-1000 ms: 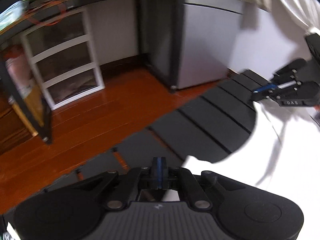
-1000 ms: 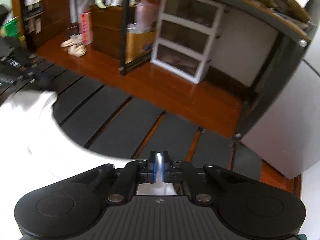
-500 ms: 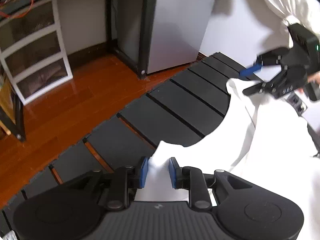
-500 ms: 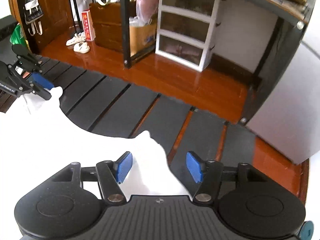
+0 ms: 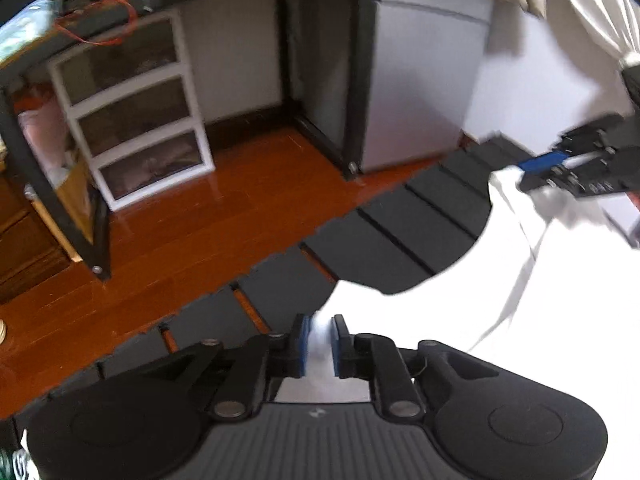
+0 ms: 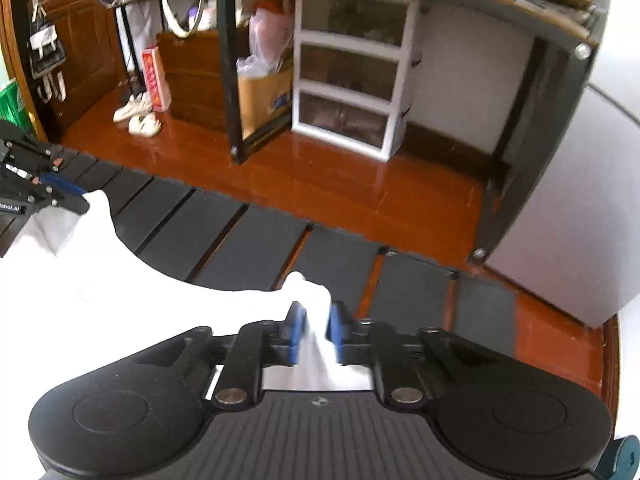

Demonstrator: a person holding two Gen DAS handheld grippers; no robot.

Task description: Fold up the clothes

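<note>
In the left wrist view, the left gripper (image 5: 319, 346) has just been opening; a corner of the white garment (image 5: 460, 320) sits in the narrow gap between its blue pads (image 5: 304, 344). The garment spreads over the black slatted table (image 5: 400, 232) toward the right gripper (image 5: 560, 172).

In the right wrist view, the right gripper's jaws have likewise just been opening, with another raised corner of the garment between them. The wooden floor (image 6: 360, 184) lies beyond the table.
</note>
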